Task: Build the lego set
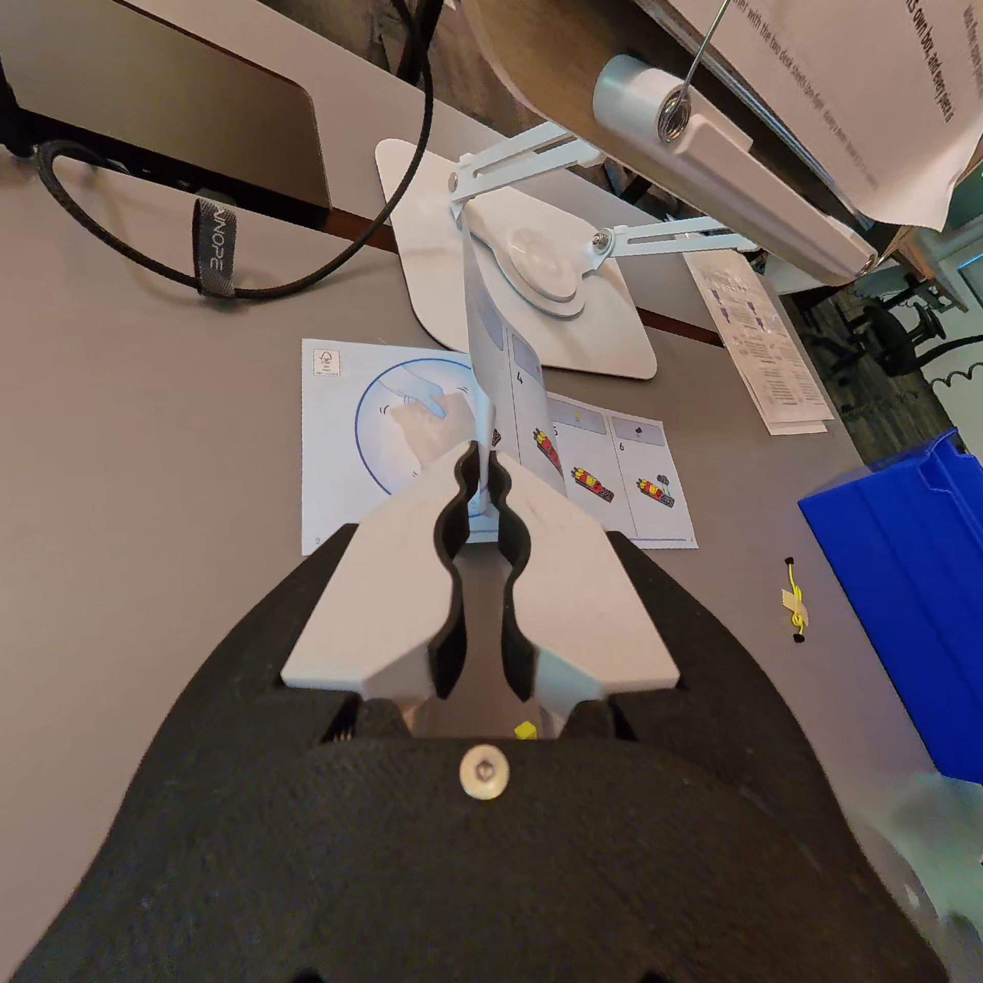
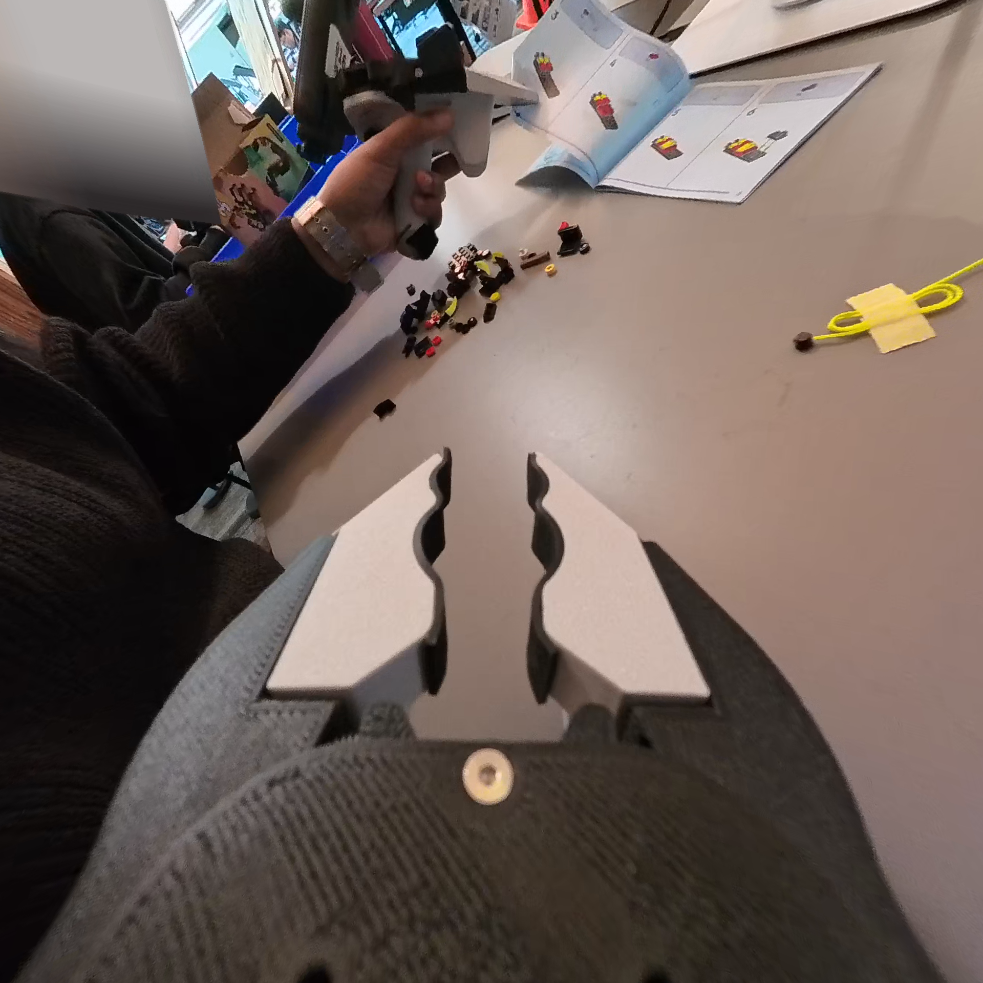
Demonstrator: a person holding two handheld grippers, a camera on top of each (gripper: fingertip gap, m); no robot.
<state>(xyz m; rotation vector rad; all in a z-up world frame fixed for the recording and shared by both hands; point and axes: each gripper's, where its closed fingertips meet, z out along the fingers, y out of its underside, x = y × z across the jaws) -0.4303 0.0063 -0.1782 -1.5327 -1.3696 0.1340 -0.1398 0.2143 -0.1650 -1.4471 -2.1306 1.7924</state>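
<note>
My left gripper (image 1: pixel 483 458) is shut on the edge of a page (image 1: pixel 492 340) of an open building-instruction booklet (image 1: pixel 372 441) and holds that page standing upright above the grey table (image 1: pixel 133 425). The right wrist view shows the same gripper (image 2: pixel 524 96) in a person's hand, pinching the lifted page (image 2: pixel 590 90) of the booklet (image 2: pixel 734 143). My right gripper (image 2: pixel 488 458) is open and empty over bare table (image 2: pixel 691 452). A pile of small black, red and yellow bricks (image 2: pixel 457 298) lies ahead of it, with one black brick (image 2: pixel 384 408) closer.
A white stand base (image 1: pixel 532 276) with a hinged arm sits behind the booklet. A blue bin (image 1: pixel 915 596) stands at the right. A yellow cord under tape (image 1: pixel 795 606) lies on the table, seen also in the right wrist view (image 2: pixel 893 316). A black cable (image 1: pixel 266 287) loops at the left. Some 35 cm of space lies between my two pairs of fingers.
</note>
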